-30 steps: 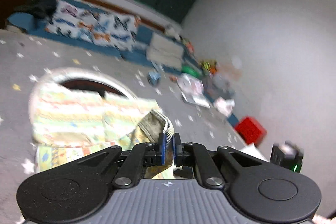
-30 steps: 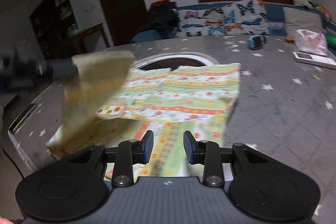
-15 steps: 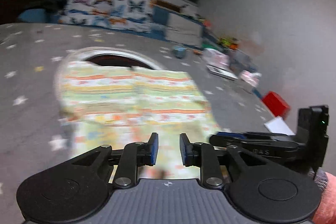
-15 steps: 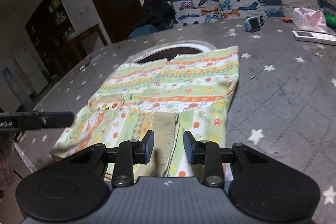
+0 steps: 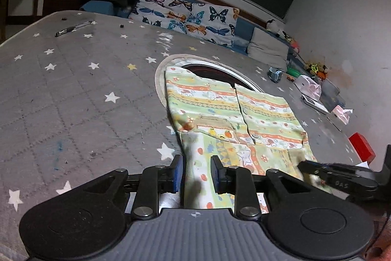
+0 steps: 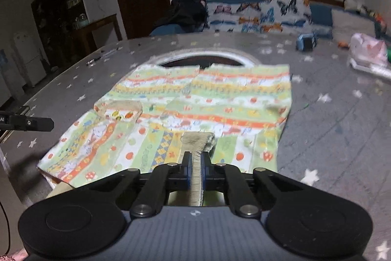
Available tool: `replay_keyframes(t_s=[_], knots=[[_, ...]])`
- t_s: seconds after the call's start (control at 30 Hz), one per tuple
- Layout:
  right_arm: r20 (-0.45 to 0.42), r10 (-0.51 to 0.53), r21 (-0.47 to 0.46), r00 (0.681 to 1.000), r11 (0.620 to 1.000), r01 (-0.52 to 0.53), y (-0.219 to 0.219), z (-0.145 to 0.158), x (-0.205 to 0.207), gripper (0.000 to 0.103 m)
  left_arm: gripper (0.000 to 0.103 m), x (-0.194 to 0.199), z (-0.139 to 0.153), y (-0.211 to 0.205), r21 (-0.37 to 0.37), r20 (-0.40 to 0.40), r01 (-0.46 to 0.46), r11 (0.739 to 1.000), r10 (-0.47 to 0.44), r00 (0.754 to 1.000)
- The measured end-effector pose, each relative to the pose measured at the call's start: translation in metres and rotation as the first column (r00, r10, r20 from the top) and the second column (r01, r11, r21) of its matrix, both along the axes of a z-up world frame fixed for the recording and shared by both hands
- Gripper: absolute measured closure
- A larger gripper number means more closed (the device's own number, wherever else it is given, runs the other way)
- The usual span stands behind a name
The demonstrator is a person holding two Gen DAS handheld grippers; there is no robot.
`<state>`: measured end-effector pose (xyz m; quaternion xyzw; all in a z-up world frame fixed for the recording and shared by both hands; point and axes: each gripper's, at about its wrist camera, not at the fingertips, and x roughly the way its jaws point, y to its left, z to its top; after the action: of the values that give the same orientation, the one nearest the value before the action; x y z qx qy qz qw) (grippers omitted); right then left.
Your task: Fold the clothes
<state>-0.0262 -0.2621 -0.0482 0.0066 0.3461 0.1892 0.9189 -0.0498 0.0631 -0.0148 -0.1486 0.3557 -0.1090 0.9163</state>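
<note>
The patterned child's garment [image 5: 234,119] is lying flat on the star-print grey table cover [image 5: 73,94], near its front edge. The right gripper [image 6: 196,170] is pinching the beige ribbed cuff [image 6: 198,141], a grip only the right wrist view is showing. The left gripper [image 5: 196,174] is hanging parted and empty over the garment's near hem. A pen [image 5: 73,28] is lying by the far left edge, clear in the left view.

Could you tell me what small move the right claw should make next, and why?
Probably lift and carry the ribbed cuff toward the collar end: the right claw is shut on it, the left claw is open, and the shirt lies flat.
</note>
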Motion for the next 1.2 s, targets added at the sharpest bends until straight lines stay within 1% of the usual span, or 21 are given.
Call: replay_keyframes(t_s=[0.1,0.27,0.4,0.5,0.6,0.7,0.8,0.9,0.97,1.0,1.03,1.07,1.2], knots=[[0.027,-0.002,-0.023,1.000,1.000,0.003,0.002,0.008,-0.005,0.097,0.076,0.001,0.000,-0.002,0.026,0.006,0.007,1.000,-0.007,1.000],[0.069,-0.005,-0.059,0.998,0.998,0.009,0.006,0.020,-0.013,0.097,0.078,0.011,-0.001,-0.013,0.036,0.008,0.032,0.999,-0.032,0.999],[0.015,-0.031,-0.080,0.999,0.996,0.032,0.005,0.007,-0.001,0.095,0.078,0.020,0.000,-0.030,0.053,0.030,0.083,0.995,-0.085,0.996],[0.031,-0.033,-0.086,0.999,0.996,0.036,0.005,0.009,0.000,0.093,0.078,0.032,-0.003,-0.039,0.060,0.028,0.104,0.993,-0.106,0.994],[0.056,0.005,-0.071,0.998,0.998,-0.001,0.007,0.014,0.001,0.093,0.078,0.044,-0.007,-0.046,0.071,0.024,0.123,0.990,-0.125,0.992],[0.046,0.052,-0.052,0.998,0.997,-0.050,0.013,0.011,0.010,0.092,0.078,0.054,-0.014,-0.053,0.091,0.006,0.135,0.987,-0.136,0.991],[0.020,0.059,-0.050,0.998,0.997,-0.058,0.018,0.001,0.020,0.092,0.078,0.058,-0.022,-0.054,0.110,-0.015,0.142,0.984,-0.141,0.990],[0.008,0.063,-0.045,0.998,0.997,-0.063,0.016,-0.005,0.022,0.092,0.078,0.056,-0.025,-0.053,0.114,-0.018,0.144,0.983,-0.143,0.990],[0.014,0.079,-0.057,0.997,0.995,-0.078,0.016,-0.002,0.015,0.090,0.078,0.051,-0.022,-0.053,0.115,-0.017,0.148,0.982,-0.147,0.989],[0.016,0.089,-0.060,0.996,0.994,-0.088,0.016,0.001,0.011,0.086,0.078,0.047,-0.019,-0.055,0.113,-0.011,0.157,0.981,-0.157,0.988],[0.018,0.102,-0.062,0.995,0.993,-0.101,0.016,0.003,0.006,0.082,0.078,0.042,-0.016,-0.057,0.113,-0.004,0.170,0.979,-0.171,0.985],[0.019,0.118,-0.070,0.993,0.991,-0.116,0.017,0.005,0.001,0.081,0.078,0.035,-0.012,-0.060,0.113,0.004,0.188,0.976,-0.190,0.982],[0.004,0.166,-0.109,0.986,0.980,-0.165,0.018,0.004,-0.019,0.081,0.078,0.011,-0.008,-0.077,0.128,0.015,0.265,0.956,-0.269,0.963]])
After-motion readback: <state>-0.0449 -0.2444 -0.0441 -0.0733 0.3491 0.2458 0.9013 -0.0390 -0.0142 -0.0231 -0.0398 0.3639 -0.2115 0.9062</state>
